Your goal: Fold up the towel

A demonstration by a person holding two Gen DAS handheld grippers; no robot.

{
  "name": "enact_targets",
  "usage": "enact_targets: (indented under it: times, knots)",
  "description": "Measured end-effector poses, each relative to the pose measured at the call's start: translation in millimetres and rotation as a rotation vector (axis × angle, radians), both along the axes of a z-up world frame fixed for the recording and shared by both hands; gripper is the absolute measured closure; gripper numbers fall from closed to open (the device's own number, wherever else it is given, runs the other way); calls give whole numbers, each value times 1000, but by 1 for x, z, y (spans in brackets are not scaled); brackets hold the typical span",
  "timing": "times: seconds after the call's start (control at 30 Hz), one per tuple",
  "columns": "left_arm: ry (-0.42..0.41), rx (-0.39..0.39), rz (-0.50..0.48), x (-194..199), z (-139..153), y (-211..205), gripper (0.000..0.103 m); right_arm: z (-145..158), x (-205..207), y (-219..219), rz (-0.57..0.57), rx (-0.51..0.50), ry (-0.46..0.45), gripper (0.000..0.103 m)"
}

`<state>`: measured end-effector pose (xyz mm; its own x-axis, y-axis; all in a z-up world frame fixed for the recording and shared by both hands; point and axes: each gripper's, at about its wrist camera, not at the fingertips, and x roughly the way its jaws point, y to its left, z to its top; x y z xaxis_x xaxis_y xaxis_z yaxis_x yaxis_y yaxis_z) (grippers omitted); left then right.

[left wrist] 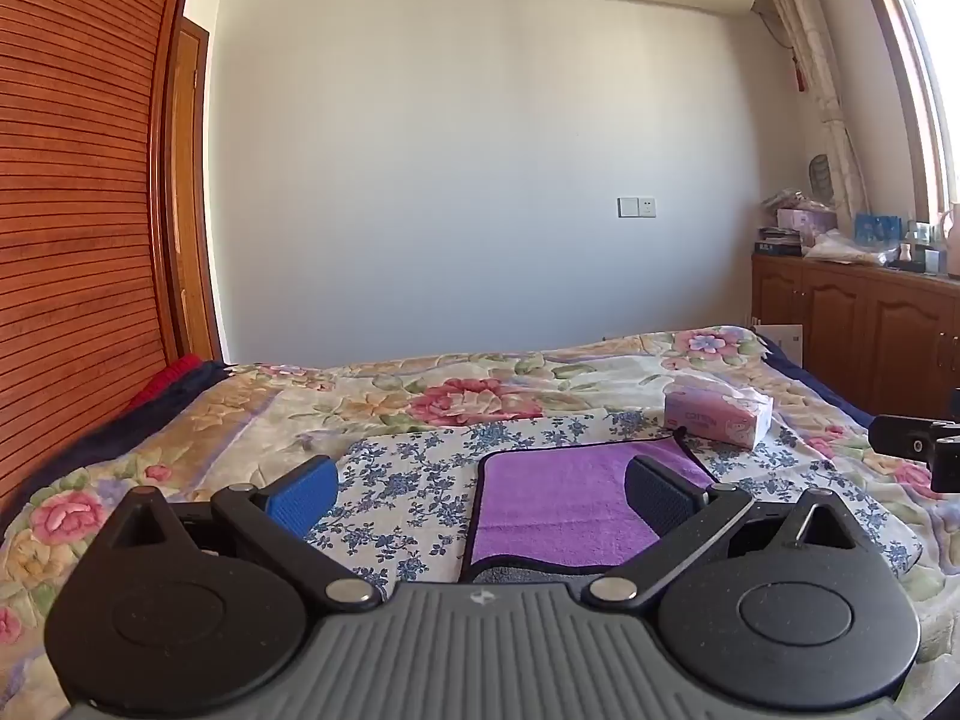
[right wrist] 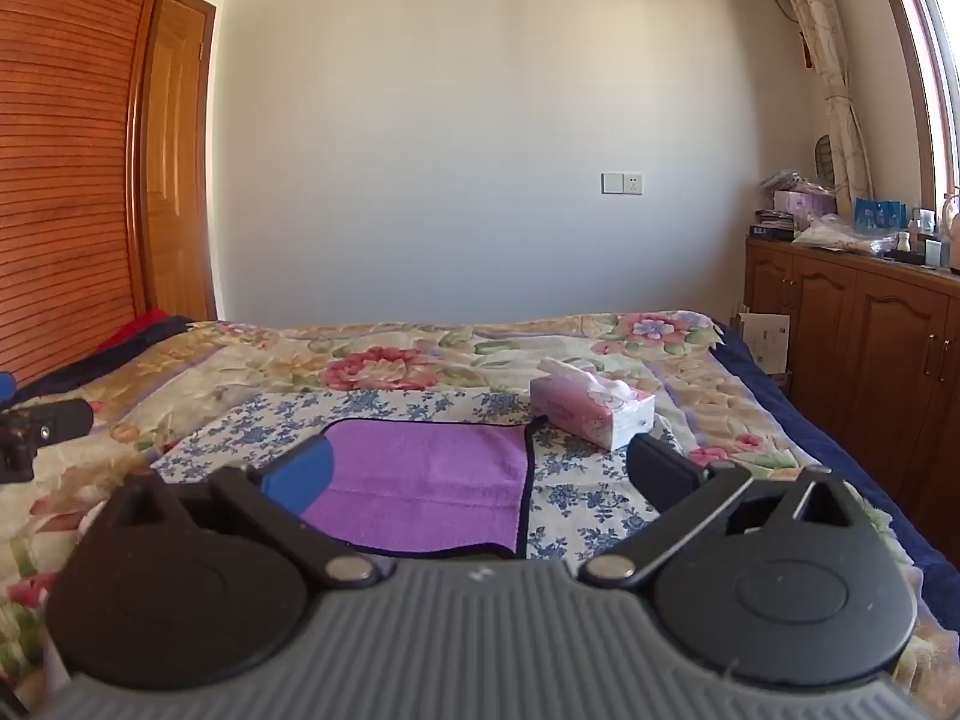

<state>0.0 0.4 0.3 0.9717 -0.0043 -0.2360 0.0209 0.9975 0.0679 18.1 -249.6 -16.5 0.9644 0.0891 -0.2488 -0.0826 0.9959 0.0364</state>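
**Purple towel lies flat, both grippers spread and empty**

The bed (left wrist: 420, 384), covered in a large floral quilt, fills the near half of both views. On it lies a white cloth printed with small blue flowers (left wrist: 408, 480), and on that cloth rests the purple terry towel with dark piped edging (left wrist: 558, 504), spread flat, its right edge near a pink-and-white tissue pack (left wrist: 717, 414) that sits just beyond its far right corner.

The left gripper (left wrist: 480, 495) hovers over the towel's left half, jaws spread wide with nothing between them. The right gripper (right wrist: 480, 474) hangs over the towel's right half, likewise released and empty.

The towel looks soft, light and limp, so it will probably sag and drape once lifted and may drag the thin cloth beneath it. The piped edging seems the firmest place to pinch; the two near corners look like the best holds, one per gripper, so the near edge can be carried over evenly to the far edge.
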Motion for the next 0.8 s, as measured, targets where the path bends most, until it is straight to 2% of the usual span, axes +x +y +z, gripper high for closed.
enact_targets:
  times: [0.8]
  knots:
    - [2, 13, -1, -4, 1, -3, 0, 0, -5, -1, 1, -5, -30, 0]
